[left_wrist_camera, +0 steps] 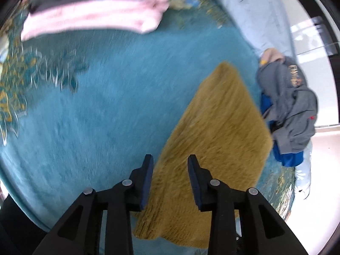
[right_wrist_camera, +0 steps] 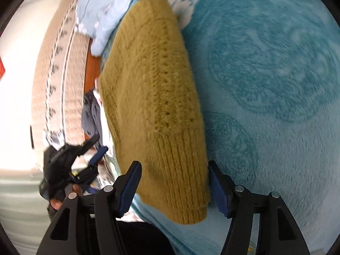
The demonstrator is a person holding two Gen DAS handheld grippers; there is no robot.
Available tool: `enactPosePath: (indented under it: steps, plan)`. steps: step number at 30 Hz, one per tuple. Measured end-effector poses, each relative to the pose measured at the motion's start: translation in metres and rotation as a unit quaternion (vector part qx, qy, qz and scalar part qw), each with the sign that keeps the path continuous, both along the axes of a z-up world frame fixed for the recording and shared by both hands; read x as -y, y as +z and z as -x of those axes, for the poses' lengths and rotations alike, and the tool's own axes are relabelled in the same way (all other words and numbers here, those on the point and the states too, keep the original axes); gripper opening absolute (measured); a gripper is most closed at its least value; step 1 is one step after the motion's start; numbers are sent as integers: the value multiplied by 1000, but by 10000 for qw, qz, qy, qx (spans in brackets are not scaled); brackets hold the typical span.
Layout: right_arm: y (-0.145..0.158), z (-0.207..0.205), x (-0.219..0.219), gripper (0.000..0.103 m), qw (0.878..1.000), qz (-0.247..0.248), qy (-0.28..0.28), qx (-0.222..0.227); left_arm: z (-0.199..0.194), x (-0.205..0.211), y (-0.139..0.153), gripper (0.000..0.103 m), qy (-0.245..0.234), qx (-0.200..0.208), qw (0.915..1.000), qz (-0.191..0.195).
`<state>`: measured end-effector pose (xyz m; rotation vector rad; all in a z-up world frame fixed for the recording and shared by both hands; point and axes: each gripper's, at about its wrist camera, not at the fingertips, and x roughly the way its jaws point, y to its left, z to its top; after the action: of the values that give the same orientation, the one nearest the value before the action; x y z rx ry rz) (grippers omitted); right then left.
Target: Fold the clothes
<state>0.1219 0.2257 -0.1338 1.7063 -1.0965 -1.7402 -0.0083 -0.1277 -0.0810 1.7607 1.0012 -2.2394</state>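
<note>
Lying folded: one mustard sweater point(right_wrist_camera: 157, 97)

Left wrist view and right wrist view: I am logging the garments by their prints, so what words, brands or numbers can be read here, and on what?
Grey sweatshirt: a yellow-gold print across it, too blurred to read.
Left gripper body in the right wrist view: faint white lettering, too blurred to read.
Mustard knitted sweater: no text visible.
Nothing else bears lettering.

Both wrist views look steeply down, close over the teal blanket point(left_wrist_camera: 95, 106). They share the mustard sweater point(left_wrist_camera: 214, 127), lower centre-right in the left view and central in the right.
</note>
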Motion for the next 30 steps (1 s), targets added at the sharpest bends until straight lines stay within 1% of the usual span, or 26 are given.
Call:
enactPosePath:
  steps: [3, 4, 5, 6, 10, 13, 15, 17, 21, 24, 27, 30]
  plan:
    - [-2, -6, -2, 65, 9996, 63, -262, 3, -2, 15, 6, 34, 222, -189, 9995, -90]
    - [-3, -7, -2, 61, 9996, 52, -285, 22, -2, 19, 6, 34, 293, -215, 9993, -123]
    - [-4, -8, -1, 49, 9995, 40, -307, 41, -2, 21, 5, 34, 341, -229, 9990, -152]
    - [-5, -9, -1, 44, 9994, 28, -329, 61, -2, 20, 4, 34, 380, -252, 9988, -172]
    - [-4, -10, 0, 31, 9993, 9, -349, 120, 1, -10, 3, 34, 478, -400, 9978, -205]
    - [4, -6, -3, 28, 9997, -26, -222, 115, 0, -11, 4, 34, 568, -464, 9970, -250]
    - [13, -2, -11, 27, 9999, 17, -105, 122, 3, -13, 0, 34, 605, -442, 9968, -274]
    - [23, 2, -19, 26, 9999, -90, 112, 44, 6, -16, -4, 34, 643, -420, 9966, -298]
    - [46, 14, -45, 26, 9955, -585, 727, -167, 8, -21, -6, 34, 645, -406, 9965, -353]
    - [58, 31, -78, 26, 9887, -1039, 1041, -277, 10, -25, -7, 34, 537, -417, 9970, -382]
    - [72, 54, -117, 26, 9777, -1581, 1273, -535, 15, -34, -10, 34, 366, -434, 9972, -487]
    - [80, 88, -139, 26, 9658, -2071, 1404, -675, 22, -43, -13, 34, 183, -479, 9965, -666]
